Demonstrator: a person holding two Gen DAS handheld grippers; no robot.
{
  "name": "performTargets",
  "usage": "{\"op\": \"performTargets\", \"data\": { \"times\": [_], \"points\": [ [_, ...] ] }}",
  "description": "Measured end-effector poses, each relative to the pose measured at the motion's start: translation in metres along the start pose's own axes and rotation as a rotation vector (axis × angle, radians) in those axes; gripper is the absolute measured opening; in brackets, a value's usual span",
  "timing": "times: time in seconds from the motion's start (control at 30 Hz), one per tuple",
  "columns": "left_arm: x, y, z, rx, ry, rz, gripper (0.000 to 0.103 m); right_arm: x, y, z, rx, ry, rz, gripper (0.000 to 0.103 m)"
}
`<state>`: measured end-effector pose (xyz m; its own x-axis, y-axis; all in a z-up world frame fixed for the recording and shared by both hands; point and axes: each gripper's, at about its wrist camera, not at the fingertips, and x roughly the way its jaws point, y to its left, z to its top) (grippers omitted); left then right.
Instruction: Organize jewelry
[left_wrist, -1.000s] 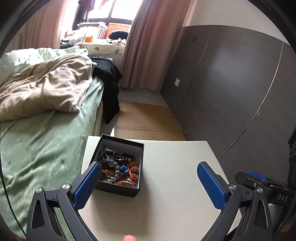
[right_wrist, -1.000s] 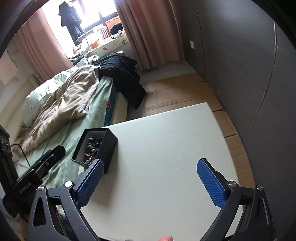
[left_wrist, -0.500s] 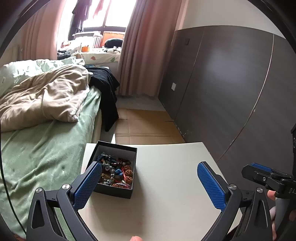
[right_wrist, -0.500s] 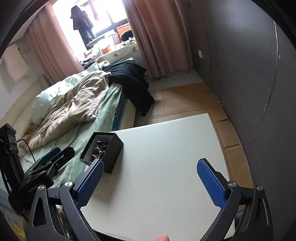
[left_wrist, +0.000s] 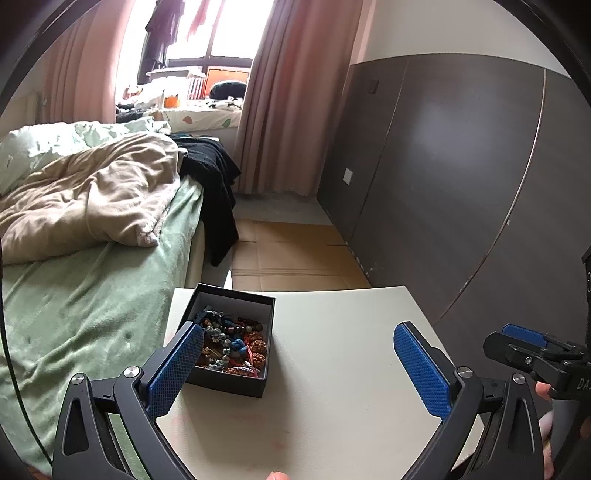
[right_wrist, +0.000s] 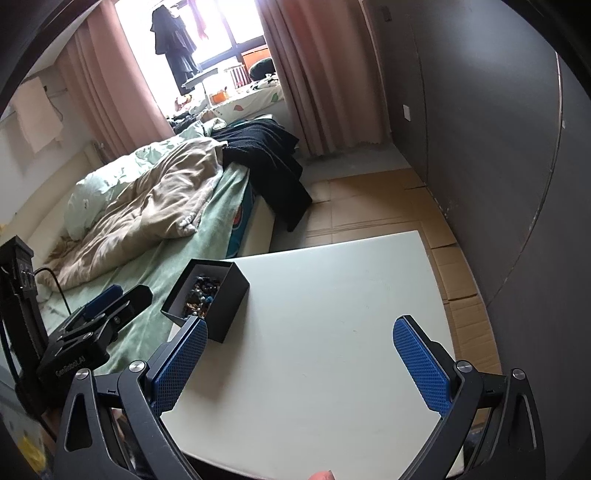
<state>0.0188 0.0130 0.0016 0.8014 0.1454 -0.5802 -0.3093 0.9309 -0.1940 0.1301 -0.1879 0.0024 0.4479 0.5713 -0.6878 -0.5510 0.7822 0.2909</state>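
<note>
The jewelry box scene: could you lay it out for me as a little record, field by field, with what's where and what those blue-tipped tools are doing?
Surface: white table, beside a bed
Box: black jewelry box, lid off, near the table's left edge
Contents: jumbled beads, blue, red, orange; single pieces hard to tell apart
Left gripper: jaws wide apart, empty, above the table by the box
Right gripper: jaws wide apart, empty, over bare table
Touching box: neither, as far as can be seen

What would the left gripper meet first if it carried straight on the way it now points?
Probably the white table. The left gripper, jaws wide open and empty, points down at bare tabletop just right of the black jewelry box. Its left finger might graze the box's near corner; depth is unclear.
</note>
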Motion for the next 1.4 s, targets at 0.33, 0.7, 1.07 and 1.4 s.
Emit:
{"op": "performTargets", "data": {
  "times": [0.33, 0.7, 1.07, 1.4],
  "points": [
    [-0.0019, -0.0017, -0.0004, 0.011, -0.007, 0.005, 0.103, -0.0012, -0.0032, -0.0001, -0.006, -0.002, -0.010, 0.102],
    [-0.0055, -0.0018, -0.0007, 0.013, -0.018, 0.004, 0.103, -0.0053, -0.0075, 0.0004, -0.013, -0.012, -0.017, 0.102],
    [-0.0074, -0.0045, -0.0013, 0.031, -0.032, 0.020, 0.103, -0.0047, -0.0069, -0.0001, -0.013, -0.008, -0.020, 0.102],
    [-0.0087, -0.0061, -0.0019, 0.040, -0.044, 0.033, 0.103, -0.0058, -0.0065, 0.0003, -0.016, -0.002, -0.020, 0.102]
  ]
}}
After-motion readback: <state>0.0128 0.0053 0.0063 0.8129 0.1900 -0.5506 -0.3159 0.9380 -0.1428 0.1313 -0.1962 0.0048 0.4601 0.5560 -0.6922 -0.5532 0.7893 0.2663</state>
